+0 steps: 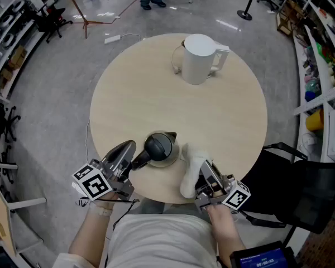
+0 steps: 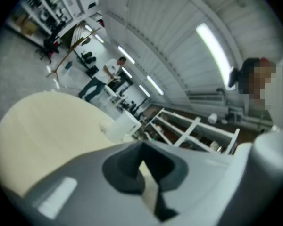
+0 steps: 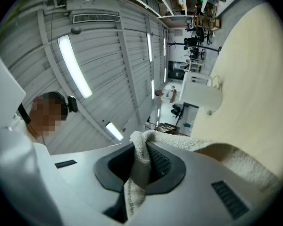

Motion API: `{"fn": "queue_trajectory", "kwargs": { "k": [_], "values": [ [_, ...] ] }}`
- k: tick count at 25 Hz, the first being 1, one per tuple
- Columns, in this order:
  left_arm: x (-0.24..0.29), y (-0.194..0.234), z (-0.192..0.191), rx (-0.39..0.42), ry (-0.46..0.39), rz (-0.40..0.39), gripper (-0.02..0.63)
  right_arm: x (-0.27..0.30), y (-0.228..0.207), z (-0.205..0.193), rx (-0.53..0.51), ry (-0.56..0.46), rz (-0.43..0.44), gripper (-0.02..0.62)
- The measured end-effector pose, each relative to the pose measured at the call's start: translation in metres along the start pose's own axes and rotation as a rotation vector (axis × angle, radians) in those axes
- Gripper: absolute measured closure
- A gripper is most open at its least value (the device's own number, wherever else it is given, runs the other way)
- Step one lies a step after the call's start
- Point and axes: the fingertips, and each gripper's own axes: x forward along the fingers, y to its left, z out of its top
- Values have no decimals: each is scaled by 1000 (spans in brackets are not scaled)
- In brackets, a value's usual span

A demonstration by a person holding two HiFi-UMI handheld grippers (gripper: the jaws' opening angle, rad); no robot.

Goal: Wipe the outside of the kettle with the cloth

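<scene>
Right now: kettle pinned at table's 6 o'clock, cloth beside it

Round table (image 1: 223, 121) fills the head view. Black chair (image 1: 293, 191) sits off its 4 o'clock edge.

White jug (image 1: 198, 60) stands upright near the table's 12 o'clock edge, handle toward 3 o'clock, well apart from everything else.

Kettle (image 1: 159, 148), dark grey, stands upright near the 6 o'clock edge with its lid facing the camera. Long axis is handle-to-spout: handle toward 8 o'clock, spout toward 1 o'clock.

Cloth (image 1: 190, 172), white terry and bunched into a roll, lies at the kettle's 3 o'clock. It runs roughly 12 to 6 and its far end is just beside the kettle's base; can't tell if it's touching.

Left gripper (image 1: 135, 159) comes in from 8 o'clock, with the handle's end between its jaws. Its own view shows the pads nearly together with something dark low in the gap.

Right gripper (image 1: 204, 175) has its jaws pressed on the cloth's near end, with fabric squeezed between the pads.
</scene>
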Motion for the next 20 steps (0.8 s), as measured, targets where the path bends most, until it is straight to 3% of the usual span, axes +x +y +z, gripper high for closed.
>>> {"fn": "queue_trajectory", "kwargs": {
  "k": [2,6,9,11,13,16,17,20],
  "values": [
    [36,16,-7,130,61,94,604,14,-39,1,33,-50,-30,549],
    [82,38,-31,333,217,228,604,53,-74,-17,45,-49,33,549],
    [89,42,-44,429,306,289,604,64,-141,-36,109,8,-110,549],
    [91,45,-45,423,309,297,605,54,-204,-50,240,64,-244,549],
    [92,46,-45,384,313,283,604,52,-225,-57,311,148,-277,549],
    [95,46,-46,412,313,296,606,84,-165,-37,138,229,-88,549],
    [95,46,-47,423,314,302,606,91,-156,-34,93,244,-78,549],
    [95,48,-46,425,317,303,606,90,-212,-51,139,352,-250,550]
  ]
}}
